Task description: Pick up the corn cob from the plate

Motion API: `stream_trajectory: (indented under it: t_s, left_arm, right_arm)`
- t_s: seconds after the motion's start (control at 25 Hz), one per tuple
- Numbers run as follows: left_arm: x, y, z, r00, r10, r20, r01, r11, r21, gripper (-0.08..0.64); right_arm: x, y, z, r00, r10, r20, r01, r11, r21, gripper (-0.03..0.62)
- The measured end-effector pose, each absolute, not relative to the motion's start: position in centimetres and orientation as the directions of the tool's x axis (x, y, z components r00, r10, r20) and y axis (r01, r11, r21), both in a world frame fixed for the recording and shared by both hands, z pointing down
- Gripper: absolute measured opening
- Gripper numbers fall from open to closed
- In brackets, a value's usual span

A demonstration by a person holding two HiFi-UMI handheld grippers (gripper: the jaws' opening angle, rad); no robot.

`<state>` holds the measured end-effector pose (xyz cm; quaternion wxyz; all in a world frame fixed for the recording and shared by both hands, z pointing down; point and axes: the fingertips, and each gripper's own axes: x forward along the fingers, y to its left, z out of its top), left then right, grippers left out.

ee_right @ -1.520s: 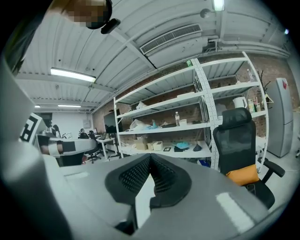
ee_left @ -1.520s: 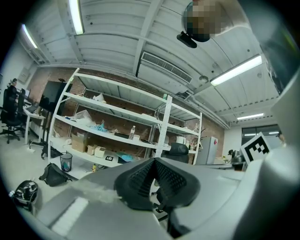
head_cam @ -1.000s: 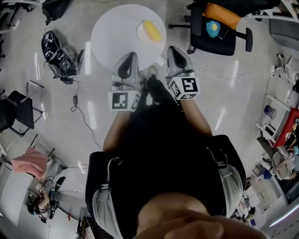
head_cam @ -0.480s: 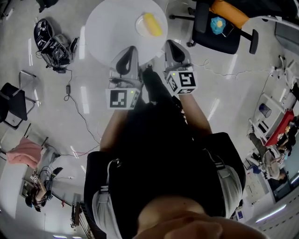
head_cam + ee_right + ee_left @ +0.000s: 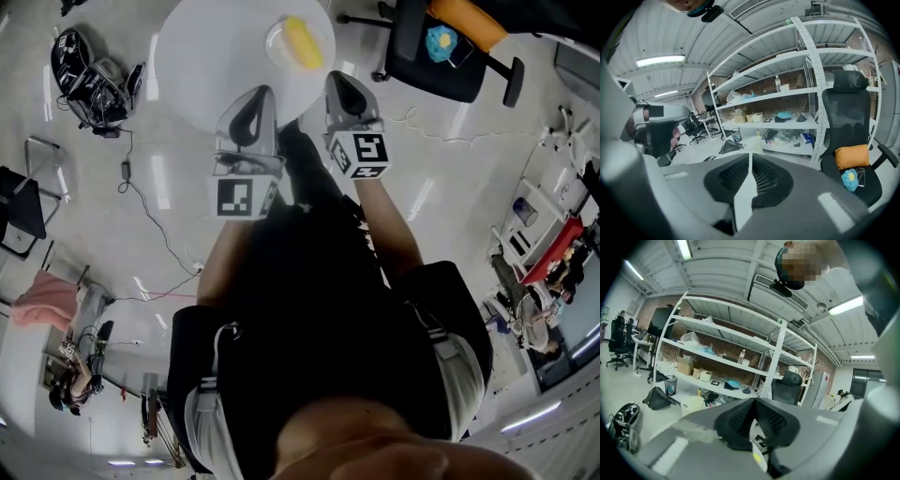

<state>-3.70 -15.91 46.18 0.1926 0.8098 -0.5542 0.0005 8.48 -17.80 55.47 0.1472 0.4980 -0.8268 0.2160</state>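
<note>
The yellow corn cob lies on a small white plate at the right side of a round white table, seen at the top of the head view. Both grippers hang side by side at the table's near edge, short of the plate. My left gripper has its jaws together and holds nothing. My right gripper is just below the plate; its jaws are nearly together and starting to open, with nothing between them. Neither gripper view shows the corn clearly.
A black office chair with an orange cushion and a blue toy stands right of the table. A black bag and cables lie on the floor to the left. White shelving stands beyond.
Both grippers have moved toward the table's near edge. The table and plate have slid toward the top of the head view.
</note>
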Motion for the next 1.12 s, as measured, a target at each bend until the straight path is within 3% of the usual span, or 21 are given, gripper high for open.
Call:
stream_trajectory:
  t_s: [1.12]
  left_arm:
    - [-3.1,-17.7,52.5,0.358,-0.885,0.299,-0.902,-0.246,0.354,0.002]
  right_arm:
    - [7.3,-20.7,72.1,-0.444,-0.538,0.717,-0.857,0.488,-0.164,0.251]
